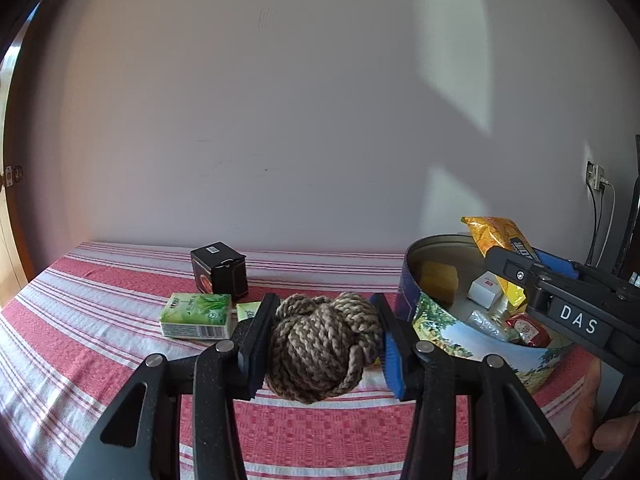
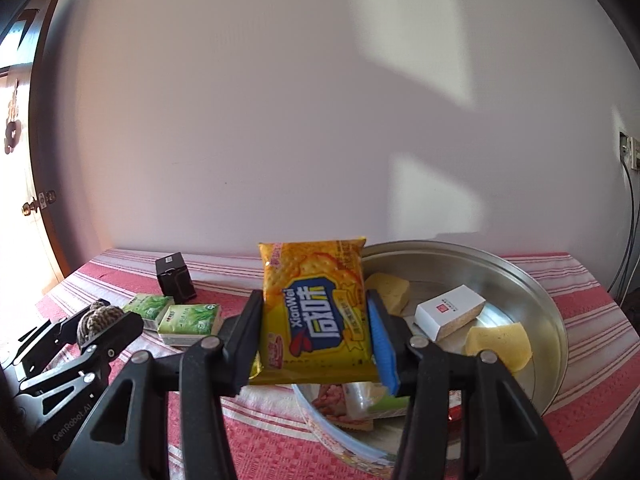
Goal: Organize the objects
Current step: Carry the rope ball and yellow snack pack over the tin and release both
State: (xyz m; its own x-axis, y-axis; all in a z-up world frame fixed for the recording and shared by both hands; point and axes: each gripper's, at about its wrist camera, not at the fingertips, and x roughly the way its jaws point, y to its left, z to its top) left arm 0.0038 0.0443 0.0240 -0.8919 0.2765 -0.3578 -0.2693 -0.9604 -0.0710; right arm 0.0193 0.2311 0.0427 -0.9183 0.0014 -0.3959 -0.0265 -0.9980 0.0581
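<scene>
Cracker packet (image 2: 316, 312) clamped upright in your right claw (image 2: 316, 330), directly above round tin (image 2: 556, 320). Rope ball (image 1: 320, 350) clamped in left claw (image 1: 324, 350), just left of tin; right nearer.

A plain white wall (image 1: 280, 120) rises behind the desk's far edge, its red-and-white striped woven cloth (image 1: 100, 320) beneath. Pale sunlight patches (image 2: 420, 40) cross the wall; a brown wooden door (image 2: 40, 160) stands at left.
</scene>
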